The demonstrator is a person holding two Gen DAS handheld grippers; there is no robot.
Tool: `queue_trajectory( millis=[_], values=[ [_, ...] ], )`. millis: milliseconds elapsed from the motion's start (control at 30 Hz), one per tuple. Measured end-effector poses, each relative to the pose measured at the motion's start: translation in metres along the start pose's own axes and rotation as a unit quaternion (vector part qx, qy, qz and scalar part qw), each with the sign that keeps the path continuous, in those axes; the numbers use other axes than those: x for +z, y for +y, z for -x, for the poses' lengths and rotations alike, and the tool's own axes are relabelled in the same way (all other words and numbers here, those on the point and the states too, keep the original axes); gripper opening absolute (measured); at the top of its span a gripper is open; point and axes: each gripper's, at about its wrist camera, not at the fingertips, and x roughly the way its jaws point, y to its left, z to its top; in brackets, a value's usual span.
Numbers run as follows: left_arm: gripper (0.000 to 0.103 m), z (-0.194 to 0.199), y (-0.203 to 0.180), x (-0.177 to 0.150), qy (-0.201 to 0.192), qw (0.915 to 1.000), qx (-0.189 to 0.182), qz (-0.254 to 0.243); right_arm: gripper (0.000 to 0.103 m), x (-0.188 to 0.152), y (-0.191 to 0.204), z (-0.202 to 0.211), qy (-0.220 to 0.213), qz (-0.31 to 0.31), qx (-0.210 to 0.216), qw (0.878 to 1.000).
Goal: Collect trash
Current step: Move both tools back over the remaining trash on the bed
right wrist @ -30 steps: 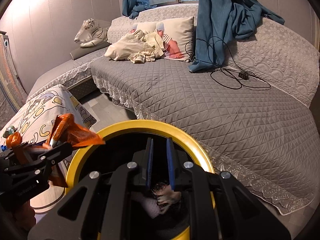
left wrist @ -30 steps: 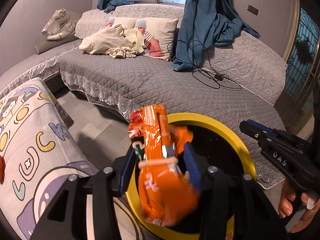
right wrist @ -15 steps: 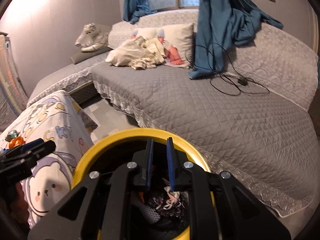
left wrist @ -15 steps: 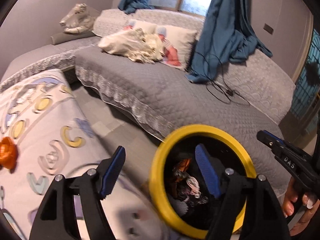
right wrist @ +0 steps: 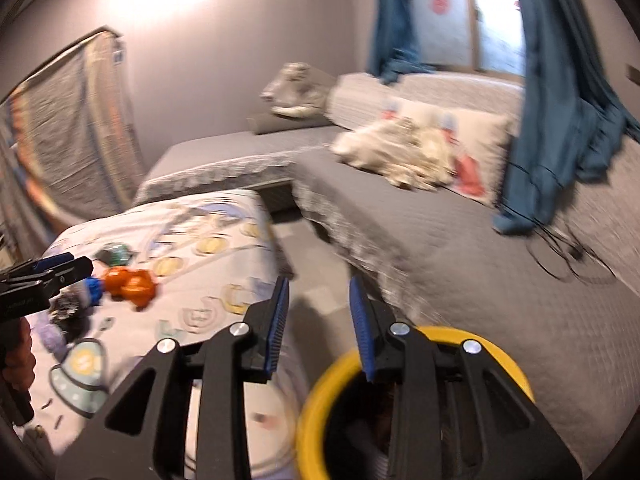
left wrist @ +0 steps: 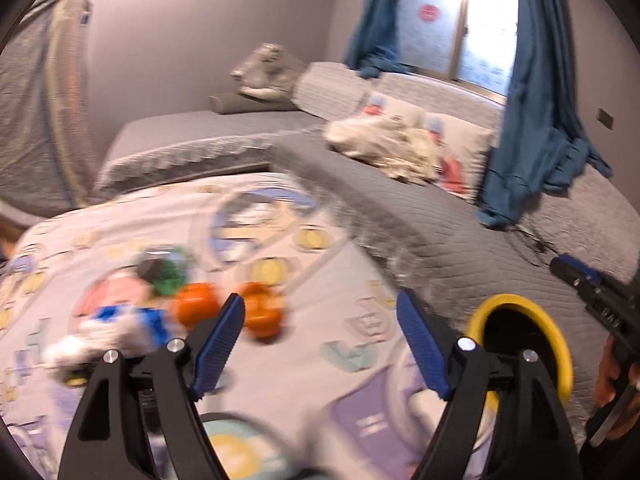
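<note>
My left gripper (left wrist: 320, 320) is wide open and empty above a cartoon-print cloth (left wrist: 304, 364). Several pieces of trash lie on the cloth ahead of it: orange wrappers (left wrist: 228, 312), a blue-and-white wrapper (left wrist: 120, 330), a green one (left wrist: 170, 274). They also show, blurred, in the right wrist view (right wrist: 130, 284). The yellow-rimmed black bin (left wrist: 524, 344) stands to the right of the cloth. My right gripper (right wrist: 318, 316) is open and empty just above the bin's rim (right wrist: 320, 408). The left gripper shows at the left edge of the right wrist view (right wrist: 44, 276).
A grey quilted sofa (right wrist: 460, 264) curves behind the cloth and bin. On it lie pillows and a cream cloth heap (right wrist: 404, 152), a blue curtain (right wrist: 560, 132) and a black cable (right wrist: 568, 252). A strip of floor (right wrist: 312, 276) runs between cloth and sofa.
My left gripper opened over the bin, dropped the orange wrapper in, then swung left over the cloth. My right gripper opened and both views turned left.
</note>
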Motion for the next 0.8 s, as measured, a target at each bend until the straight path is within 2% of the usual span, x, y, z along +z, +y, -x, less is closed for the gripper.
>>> queue_trajectory(
  millis=[233,367,500,733,800],
  values=[
    [0.08,0.046,0.09,-0.025,0.0,0.9968,0.073,0.034,0.036,0.007,0.075,-0.019,0.009,0.07,0.061,0.996],
    [0.081,0.054,0.122,-0.048,0.018,0.9947,0.088,0.05,0.04,0.001,0.109,-0.036,0.031,0.097,0.096,0.99],
    [0.082,0.052,0.138,-0.071,0.038,0.9928,0.095,0.061,0.041,-0.01,0.136,-0.055,0.049,0.123,0.115,0.984],
    [0.082,0.042,0.144,-0.097,0.06,0.9905,0.083,0.091,0.046,-0.024,0.17,-0.084,0.071,0.158,0.143,0.974],
    [0.082,0.038,0.144,-0.1,0.063,0.9901,0.086,0.092,0.052,-0.027,0.179,-0.093,0.077,0.17,0.148,0.971]
  ],
)
